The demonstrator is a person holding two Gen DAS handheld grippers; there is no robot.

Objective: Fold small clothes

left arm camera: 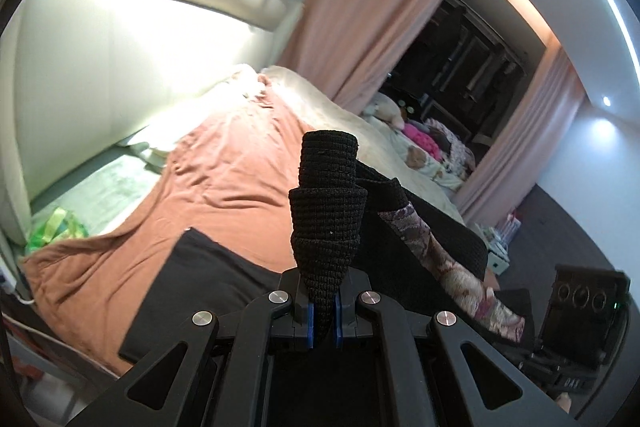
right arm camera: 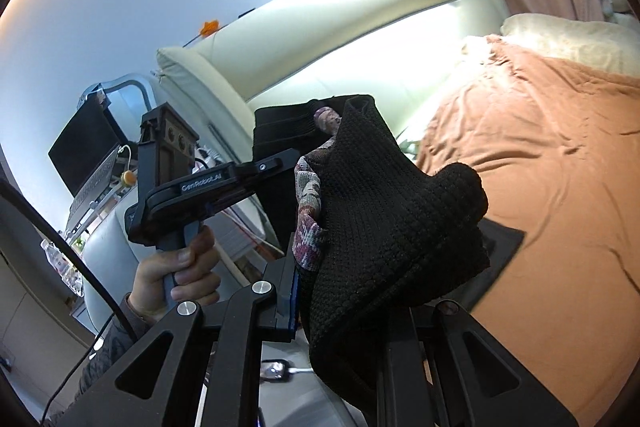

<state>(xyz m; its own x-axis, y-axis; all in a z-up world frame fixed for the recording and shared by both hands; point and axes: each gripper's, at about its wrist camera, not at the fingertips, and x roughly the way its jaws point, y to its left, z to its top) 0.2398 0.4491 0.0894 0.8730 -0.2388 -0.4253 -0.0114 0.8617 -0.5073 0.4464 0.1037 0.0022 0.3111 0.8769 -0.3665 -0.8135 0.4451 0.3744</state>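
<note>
A black knit garment (left arm camera: 326, 211) with a patterned floral lining (left arm camera: 448, 263) is held up in the air between both grippers, above the bed. My left gripper (left arm camera: 324, 311) is shut on a bunched edge of the knit. My right gripper (right arm camera: 340, 291) is shut on the other end of the black knit garment (right arm camera: 392, 219), whose cloth hides the right finger. In the right wrist view the left gripper (right arm camera: 280, 163), held by a hand (right arm camera: 176, 275), grips the far end of the cloth. A flat black cloth (left arm camera: 192, 287) lies on the bed below.
The bed has a rust-orange blanket (left arm camera: 208, 179) and a cream pillow (right arm camera: 572, 35), with a padded cream headboard (left arm camera: 100, 67) behind. Pink curtains (left arm camera: 372, 7) hang beyond. A laptop (right arm camera: 86, 155) stands on a side table. Soft toys and clutter (left arm camera: 424, 139) lie by the window.
</note>
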